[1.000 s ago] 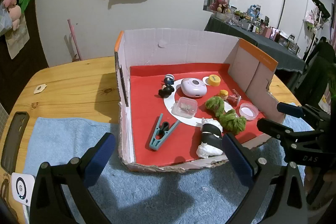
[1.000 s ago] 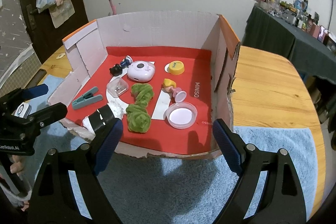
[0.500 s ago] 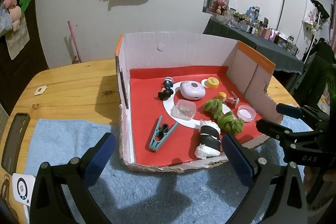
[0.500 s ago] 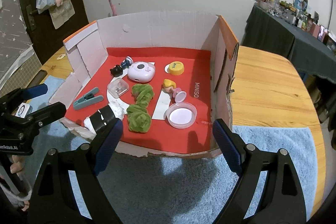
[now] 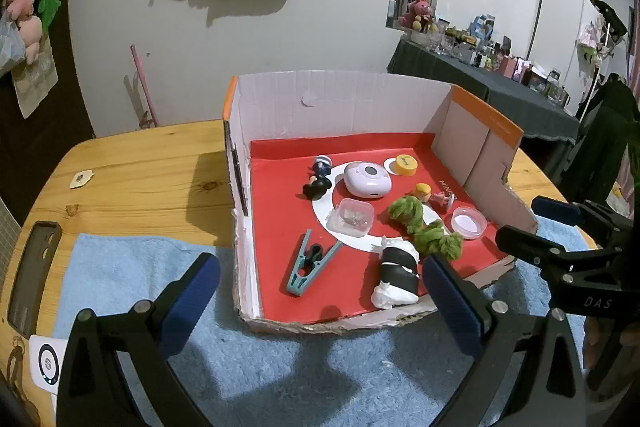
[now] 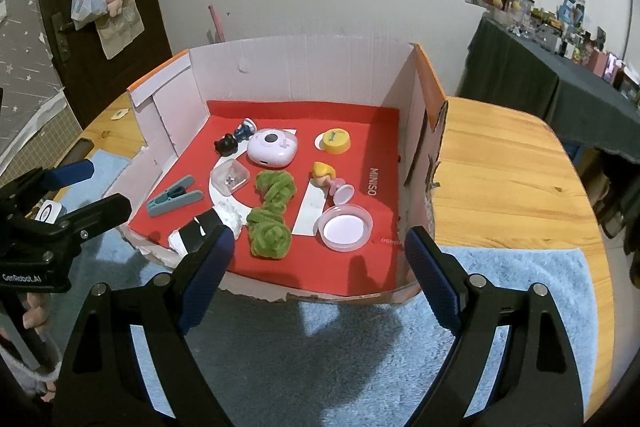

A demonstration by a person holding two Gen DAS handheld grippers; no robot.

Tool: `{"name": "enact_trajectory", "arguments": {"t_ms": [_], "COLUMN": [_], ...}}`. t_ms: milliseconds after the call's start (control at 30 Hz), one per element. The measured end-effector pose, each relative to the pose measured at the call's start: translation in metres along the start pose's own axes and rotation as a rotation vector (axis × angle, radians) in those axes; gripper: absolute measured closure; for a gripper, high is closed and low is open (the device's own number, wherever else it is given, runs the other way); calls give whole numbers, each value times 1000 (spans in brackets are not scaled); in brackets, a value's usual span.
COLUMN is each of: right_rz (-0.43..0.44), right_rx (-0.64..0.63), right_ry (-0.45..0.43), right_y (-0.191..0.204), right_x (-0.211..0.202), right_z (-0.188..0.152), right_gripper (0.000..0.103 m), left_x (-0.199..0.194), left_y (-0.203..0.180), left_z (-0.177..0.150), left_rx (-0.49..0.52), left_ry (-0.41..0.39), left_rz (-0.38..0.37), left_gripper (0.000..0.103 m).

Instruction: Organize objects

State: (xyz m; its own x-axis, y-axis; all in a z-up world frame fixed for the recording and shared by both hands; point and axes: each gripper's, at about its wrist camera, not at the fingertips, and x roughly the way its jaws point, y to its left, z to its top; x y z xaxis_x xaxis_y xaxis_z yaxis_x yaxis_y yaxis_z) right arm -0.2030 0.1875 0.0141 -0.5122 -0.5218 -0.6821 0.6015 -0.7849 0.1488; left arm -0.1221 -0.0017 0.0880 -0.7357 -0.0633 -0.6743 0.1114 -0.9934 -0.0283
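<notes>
The open white cardboard box with red liner (image 6: 288, 63) sits on a blue towel (image 6: 320, 339) over a round wooden table (image 6: 508, 171). Inside lie a fuzzy green rope (image 6: 272, 211), a lilac rounded device (image 6: 272, 149), a teal plastic clip (image 5: 310, 263) and a yellow cap (image 6: 336, 141). Left gripper (image 5: 320, 287) and right gripper (image 6: 320, 259) hover before the box, both spread wide, empty.

Your wooden bench (image 5: 152, 171) carries a blue towel (image 5: 120, 267); the box (image 5: 340, 107) sits partly on it, a phone case (image 5: 34, 275) beside it.
</notes>
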Motion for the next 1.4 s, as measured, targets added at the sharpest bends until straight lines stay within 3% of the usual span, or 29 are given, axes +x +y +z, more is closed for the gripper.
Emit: {"name": "enact_trajectory", "arguments": {"t_ms": [400, 767, 1167, 1400], "right_rz": [0, -1, 12, -18], "right_rx": [-7, 14, 70, 78], "right_ry": [-35, -38, 56, 107], "right_y": [9, 19, 14, 7], "right_x": [-30, -57, -24, -1], "right_z": [0, -36, -84, -88], "right_gripper": [16, 16, 15, 15], "left_x": [-31, -56, -19, 0], "left_y": [-4, -14, -13, -10], "left_z": [-5, -46, -89, -91], "left_rx": [13, 16, -14, -40], "left_ry": [-32, -8, 106, 143], "left_rz": [-3, -32, -14, 19], "left_gripper": [0, 0, 0, 0]}}
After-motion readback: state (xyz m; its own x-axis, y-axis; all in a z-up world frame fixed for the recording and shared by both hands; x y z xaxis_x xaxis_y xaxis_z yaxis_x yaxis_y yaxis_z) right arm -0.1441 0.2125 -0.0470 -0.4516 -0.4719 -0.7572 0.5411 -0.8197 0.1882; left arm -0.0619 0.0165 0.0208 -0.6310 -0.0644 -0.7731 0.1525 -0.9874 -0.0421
